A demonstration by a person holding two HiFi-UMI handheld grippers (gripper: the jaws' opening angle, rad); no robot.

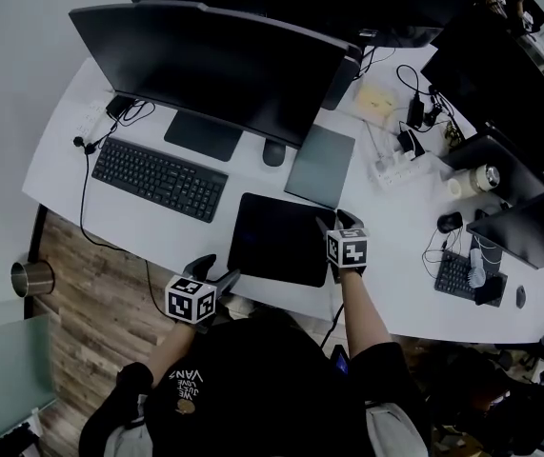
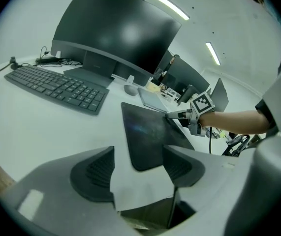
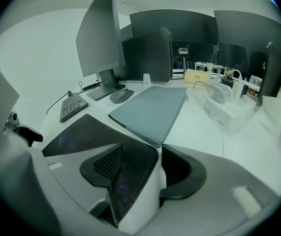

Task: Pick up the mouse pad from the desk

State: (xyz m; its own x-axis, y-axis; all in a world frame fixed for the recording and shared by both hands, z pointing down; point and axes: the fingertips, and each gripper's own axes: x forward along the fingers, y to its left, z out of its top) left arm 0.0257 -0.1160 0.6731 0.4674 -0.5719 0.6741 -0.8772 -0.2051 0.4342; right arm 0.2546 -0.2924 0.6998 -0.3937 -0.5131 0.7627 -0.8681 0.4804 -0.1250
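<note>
The black mouse pad (image 1: 279, 239) lies flat on the white desk (image 1: 157, 231), in front of the monitor. My left gripper (image 1: 222, 269) hovers at the pad's near left corner, by the desk's front edge. In the left gripper view the left gripper (image 2: 138, 154) is open, and the mouse pad's (image 2: 147, 132) near corner shows in the gap just ahead. My right gripper (image 1: 334, 220) is at the pad's right far corner. Seen from its own camera, the right gripper (image 3: 141, 151) is open with that corner of the mouse pad (image 3: 96, 134) between the jaws, untouched by the pads.
A black keyboard (image 1: 160, 178) lies left of the pad. A grey slab (image 1: 321, 165) and a mouse (image 1: 273, 152) lie behind it. A big monitor (image 1: 205, 65) stands at the back. A power strip (image 1: 400, 165), cables and a tape roll (image 1: 486, 177) crowd the right.
</note>
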